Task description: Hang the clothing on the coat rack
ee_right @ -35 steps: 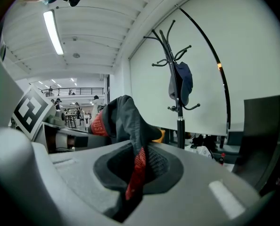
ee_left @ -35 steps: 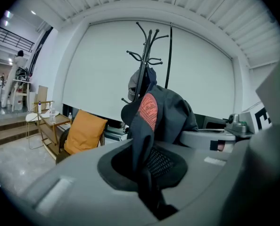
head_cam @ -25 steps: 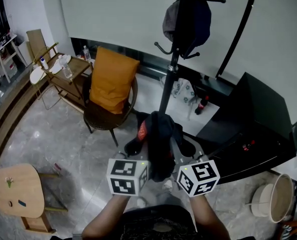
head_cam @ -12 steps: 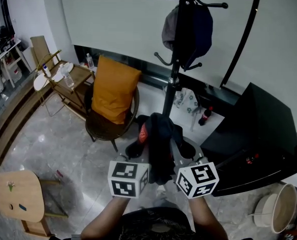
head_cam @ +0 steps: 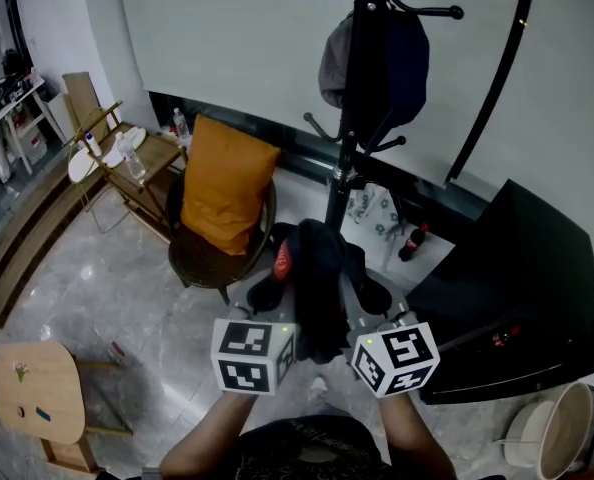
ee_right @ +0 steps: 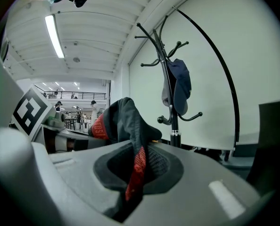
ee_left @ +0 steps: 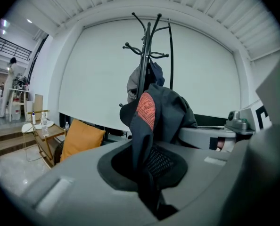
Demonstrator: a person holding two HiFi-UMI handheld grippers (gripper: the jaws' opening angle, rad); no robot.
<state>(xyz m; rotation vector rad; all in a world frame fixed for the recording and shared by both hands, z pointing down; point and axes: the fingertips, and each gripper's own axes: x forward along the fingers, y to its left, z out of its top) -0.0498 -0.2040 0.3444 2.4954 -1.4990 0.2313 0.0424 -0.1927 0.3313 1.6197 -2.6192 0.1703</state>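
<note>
A dark garment with a red printed patch hangs bunched between both grippers, in front of me. My left gripper is shut on the garment's left side. My right gripper is shut on its right side, where a red strip runs into the jaws. The black coat rack stands just beyond the garment, with a dark cap or bag on one of its hooks. The rack also shows in the left gripper view, and in the right gripper view the rack stands to the right of the garment.
A round chair with an orange cushion stands left of the rack. A wooden side table carries bottles at the far left. A small wooden stool is at the lower left. A black cabinet fills the right, with a pale basket beside it.
The view has tilted up slightly, so the rack sits a little higher and nearer in frame. Both grippers keep their hold on the garment.
</note>
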